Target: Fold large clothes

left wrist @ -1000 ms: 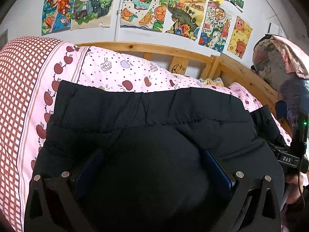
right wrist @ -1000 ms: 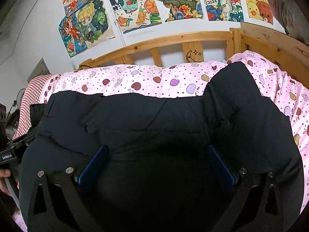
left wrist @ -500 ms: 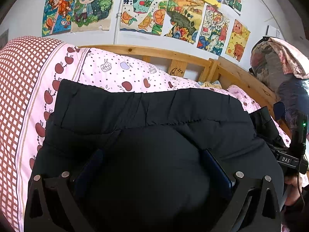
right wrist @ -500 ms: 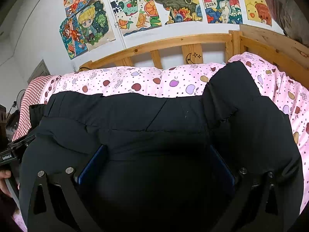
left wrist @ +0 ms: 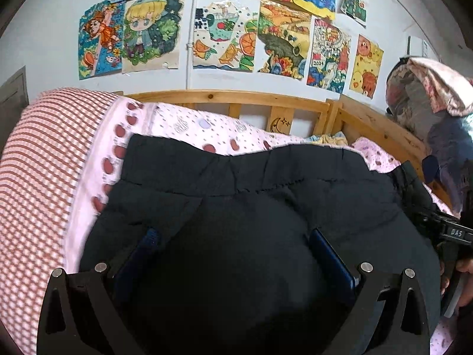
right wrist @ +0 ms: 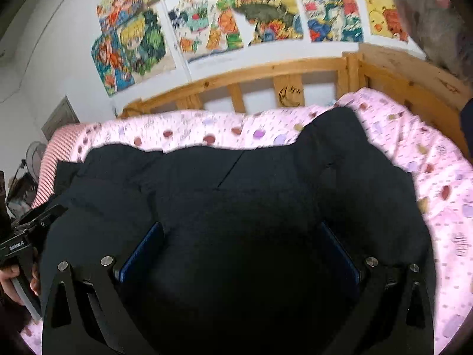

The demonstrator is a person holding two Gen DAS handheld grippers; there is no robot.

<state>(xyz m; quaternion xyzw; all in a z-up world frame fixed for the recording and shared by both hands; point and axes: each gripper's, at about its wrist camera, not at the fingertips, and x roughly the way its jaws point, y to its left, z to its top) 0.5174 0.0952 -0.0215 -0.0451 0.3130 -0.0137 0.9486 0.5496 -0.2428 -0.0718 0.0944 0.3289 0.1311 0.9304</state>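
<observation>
Left gripper (left wrist: 233,236): its blue pads sit wide apart with a thick bulge of the black padded jacket (left wrist: 266,183) swelling up between them; whether they press the cloth or only straddle it, I cannot tell.
Right gripper (right wrist: 241,236): the same picture, fingers set wide with dark padded cloth filling the gap from 6 o'clock up to the centre; grip not readable either.
What changed: against the views a second ago, both cameras have tipped up and forward. More wall shows, the jacket's far edge has slid lower in the left view, and the right view is smeared with motion.
Meaning for the task: I judge the near part of the jacket is being carried toward its far edge, a fold under way and not yet laid down.
Jacket relative to the grippers: it runs from between the fingers out to 12 o'clock in both views, with a raised lobe at 1 o'clock in the right view.
Beyond it: pink fruit-print quilt (left wrist: 189,124), then the wooden bed rail (right wrist: 260,72) at 12 o'clock.
</observation>
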